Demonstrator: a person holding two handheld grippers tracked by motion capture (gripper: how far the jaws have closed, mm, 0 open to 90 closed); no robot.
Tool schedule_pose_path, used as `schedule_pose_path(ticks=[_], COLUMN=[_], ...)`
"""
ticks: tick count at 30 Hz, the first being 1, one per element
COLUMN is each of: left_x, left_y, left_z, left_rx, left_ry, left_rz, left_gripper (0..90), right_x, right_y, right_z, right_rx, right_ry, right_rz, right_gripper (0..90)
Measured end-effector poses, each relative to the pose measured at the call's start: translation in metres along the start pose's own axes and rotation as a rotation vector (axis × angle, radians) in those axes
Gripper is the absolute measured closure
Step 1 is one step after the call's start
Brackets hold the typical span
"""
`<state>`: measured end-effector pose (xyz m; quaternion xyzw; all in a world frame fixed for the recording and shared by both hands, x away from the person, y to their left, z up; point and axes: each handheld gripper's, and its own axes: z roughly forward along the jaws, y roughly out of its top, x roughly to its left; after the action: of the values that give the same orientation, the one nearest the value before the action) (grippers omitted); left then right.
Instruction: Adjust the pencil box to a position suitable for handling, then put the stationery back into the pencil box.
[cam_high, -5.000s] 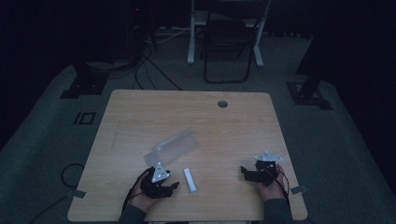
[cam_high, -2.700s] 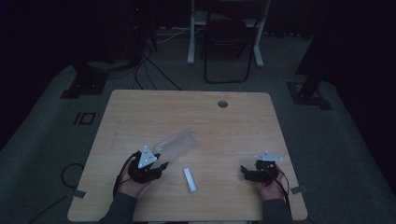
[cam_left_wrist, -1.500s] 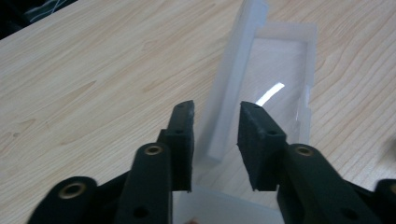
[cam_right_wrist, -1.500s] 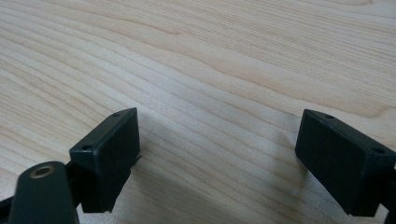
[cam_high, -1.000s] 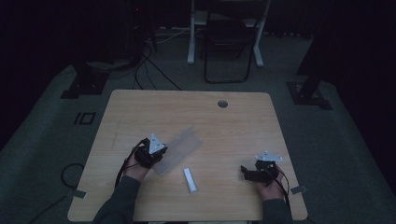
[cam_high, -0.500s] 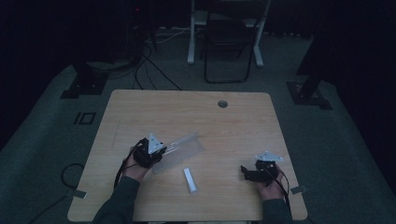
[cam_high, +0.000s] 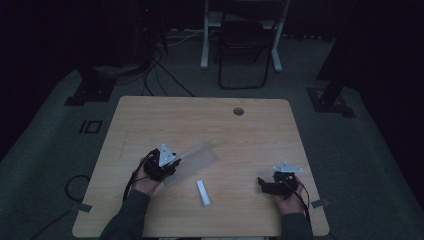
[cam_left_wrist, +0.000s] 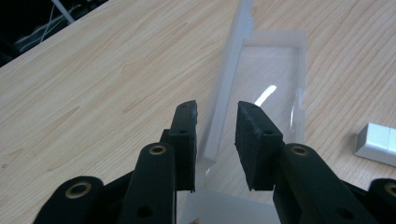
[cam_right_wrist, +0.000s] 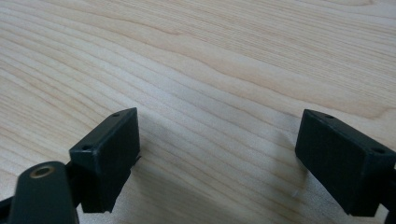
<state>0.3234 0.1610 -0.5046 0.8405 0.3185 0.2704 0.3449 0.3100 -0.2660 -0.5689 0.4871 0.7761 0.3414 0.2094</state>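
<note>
Left tongs (cam_left_wrist: 215, 121) are sitting right over the clear plastic case (cam_left_wrist: 275, 88), which lies open on the tabletop (cam_high: 200, 120) just ahead of my left hand (cam_high: 145, 181). The raised lid edge (cam_left_wrist: 229, 79) of that case runs up between the two pads, and the jaws have just been opening: they're at a narrow gap now, with daylight on both sides of the lid, so I'd say I've let go rather than gripping anything. From the high view, the case (cam_high: 192, 159) lies slanted near the middle-left of the tabletop, touching or almost touching the left tongs (cam_high: 167, 161).

Right tongs (cam_right_wrist: 217, 158) are spread wide over bare wood, nothing between them, parked near the right front edge (cam_high: 274, 184).

There's a small white block (cam_high: 203, 193) lying loose just in front of the case, between my two hands.

What worries me from here:
- That lid is thin and standing on edge. If I pull the left tongs back at an angle, a pad could snag it and flip the lid shut or drag the whole case sideways, since it looks light and nothing is pinning it down.
- The plastic is see-through and glary, so judging where the rim actually is feels dicey.
- If I go for the white block with the right tongs this wide, I could nudge it into the case or skid it away.
</note>
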Motion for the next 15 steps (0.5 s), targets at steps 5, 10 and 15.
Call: schedule_pose_path(ticks=[5,10,15], left_x=[0.0,-0.001,-0.004], left_y=[0.001,0.001,0.004], left_z=[-0.003,-0.006,-0.013], left_rx=[-0.01,-0.023,-0.047], left_ry=[0.003,-0.001,-0.005], left_rz=[-0.003,-0.009,0.0], left_gripper=[63.8,58.8,56.0], right_x=[0.0,0.0,0.0], right_y=[0.0,0.0,0.0], right_z=[0.0,0.0,0.0], right_rx=[0.0,0.0,0.0], right_ry=[0.0,0.0,0.0], right_rz=[0.0,0.0,0.0], right_gripper=[13.7,13.6,13.7])
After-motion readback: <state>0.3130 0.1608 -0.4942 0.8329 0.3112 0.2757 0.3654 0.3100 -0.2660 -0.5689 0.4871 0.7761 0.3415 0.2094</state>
